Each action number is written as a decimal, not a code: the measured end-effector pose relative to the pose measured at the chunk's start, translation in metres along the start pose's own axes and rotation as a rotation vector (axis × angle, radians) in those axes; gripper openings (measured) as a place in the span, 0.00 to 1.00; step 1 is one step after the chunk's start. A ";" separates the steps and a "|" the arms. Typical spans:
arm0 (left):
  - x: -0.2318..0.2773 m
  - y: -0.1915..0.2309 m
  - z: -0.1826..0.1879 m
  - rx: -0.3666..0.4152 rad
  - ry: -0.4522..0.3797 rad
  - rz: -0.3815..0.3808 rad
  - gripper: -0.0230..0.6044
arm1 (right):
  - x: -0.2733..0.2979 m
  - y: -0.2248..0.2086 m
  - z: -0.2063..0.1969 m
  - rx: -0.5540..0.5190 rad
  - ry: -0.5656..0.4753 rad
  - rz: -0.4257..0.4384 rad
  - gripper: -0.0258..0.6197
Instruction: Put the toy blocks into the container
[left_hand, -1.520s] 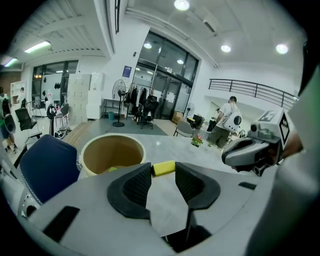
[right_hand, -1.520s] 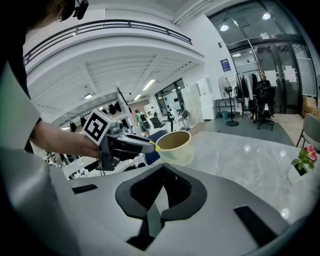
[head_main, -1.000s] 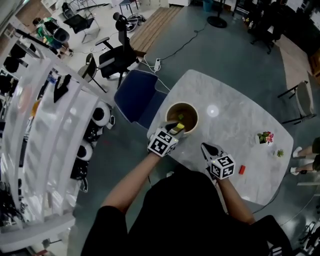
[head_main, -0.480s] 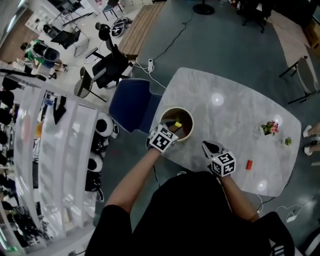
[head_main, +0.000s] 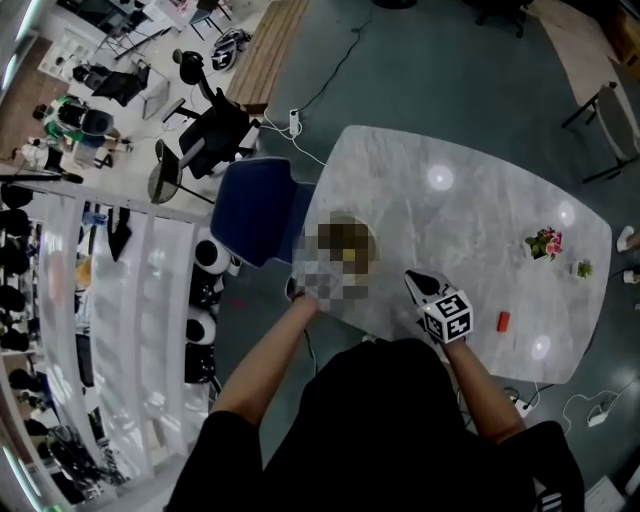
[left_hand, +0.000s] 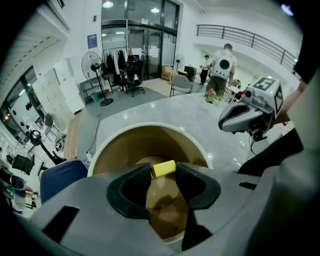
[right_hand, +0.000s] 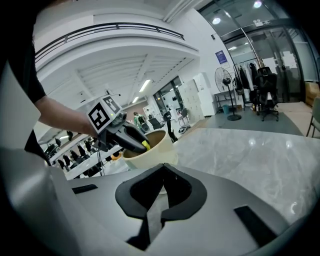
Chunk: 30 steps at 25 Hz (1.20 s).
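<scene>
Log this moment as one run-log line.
left gripper: shut on yellow block, above container | right gripper: shut, empty

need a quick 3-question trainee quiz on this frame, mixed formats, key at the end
1. True or false: the left tool grips a yellow block above the container.
2. The right tool is: A) shut and empty; B) open over the container; C) shut on a green block.
3. What colour is the loose block lying on the table to the right of the right tool?
Key: 1 true; 2 A; 3 red.
</scene>
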<state>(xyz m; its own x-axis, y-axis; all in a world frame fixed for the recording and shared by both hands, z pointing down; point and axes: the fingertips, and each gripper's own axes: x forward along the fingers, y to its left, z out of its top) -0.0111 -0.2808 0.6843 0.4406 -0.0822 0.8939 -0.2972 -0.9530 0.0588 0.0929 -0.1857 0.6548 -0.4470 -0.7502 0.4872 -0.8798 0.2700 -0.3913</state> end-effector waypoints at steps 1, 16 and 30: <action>0.001 0.002 -0.002 0.007 0.004 0.008 0.28 | 0.001 -0.001 -0.001 0.002 0.003 0.001 0.04; 0.007 0.006 -0.005 0.016 0.018 0.010 0.30 | -0.012 -0.005 -0.018 0.028 0.024 -0.053 0.04; -0.045 -0.020 0.017 -0.021 -0.198 0.001 0.30 | -0.047 0.029 -0.025 0.015 -0.001 -0.120 0.04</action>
<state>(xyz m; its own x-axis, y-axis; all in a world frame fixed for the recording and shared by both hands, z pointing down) -0.0103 -0.2630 0.6353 0.5977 -0.1409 0.7892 -0.3147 -0.9467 0.0694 0.0840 -0.1272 0.6402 -0.3386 -0.7771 0.5306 -0.9243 0.1692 -0.3421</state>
